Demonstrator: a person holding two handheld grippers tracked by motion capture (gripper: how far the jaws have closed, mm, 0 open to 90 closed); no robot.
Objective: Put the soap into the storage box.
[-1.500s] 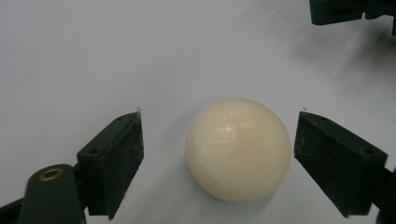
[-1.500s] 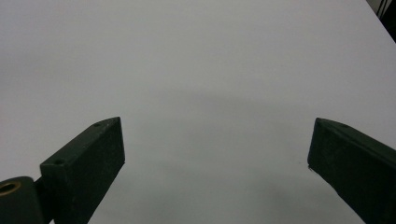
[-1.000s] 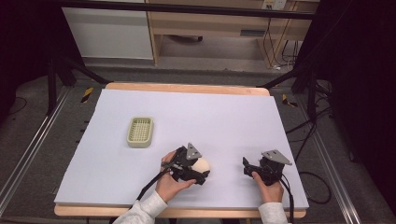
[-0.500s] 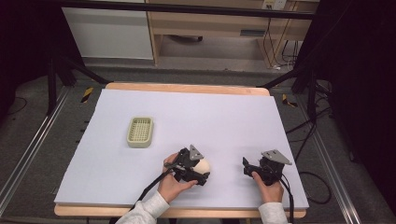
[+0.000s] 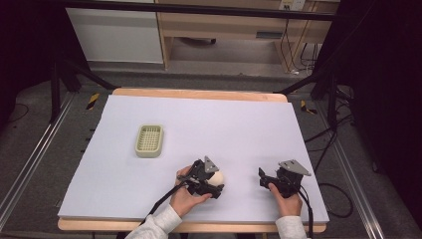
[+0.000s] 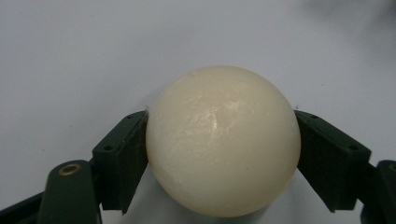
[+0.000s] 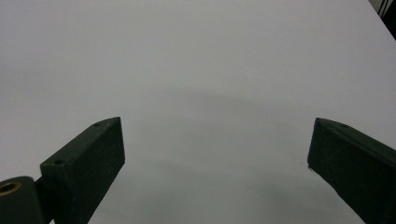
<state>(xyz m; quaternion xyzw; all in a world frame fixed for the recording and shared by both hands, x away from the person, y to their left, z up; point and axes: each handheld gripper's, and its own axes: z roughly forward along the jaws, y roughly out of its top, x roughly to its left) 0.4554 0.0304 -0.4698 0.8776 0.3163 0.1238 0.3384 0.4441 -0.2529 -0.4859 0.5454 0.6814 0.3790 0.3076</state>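
A cream ball (image 5: 219, 176) lies on the white table cover (image 5: 234, 124) near the front edge. My left gripper (image 5: 219, 180) reaches around it from the left. In the left gripper view the ball (image 6: 223, 140) sits between the two black jaws of my left gripper (image 6: 220, 115), and both pads touch its sides. The jaws have just been closing on it. To the right, my right gripper (image 5: 262, 178) rests low over the cover. In the right gripper view my right gripper (image 7: 217, 122) stands open with only white cover between its jaws.
A pale green slatted dish (image 5: 150, 140) sits on the left part of the cover, apart from both hands. Black frame legs and cables stand around the wooden table edge (image 5: 199, 93).
The left gripper's jaws have closed in around the cream ball. The right hand has stayed where it was.
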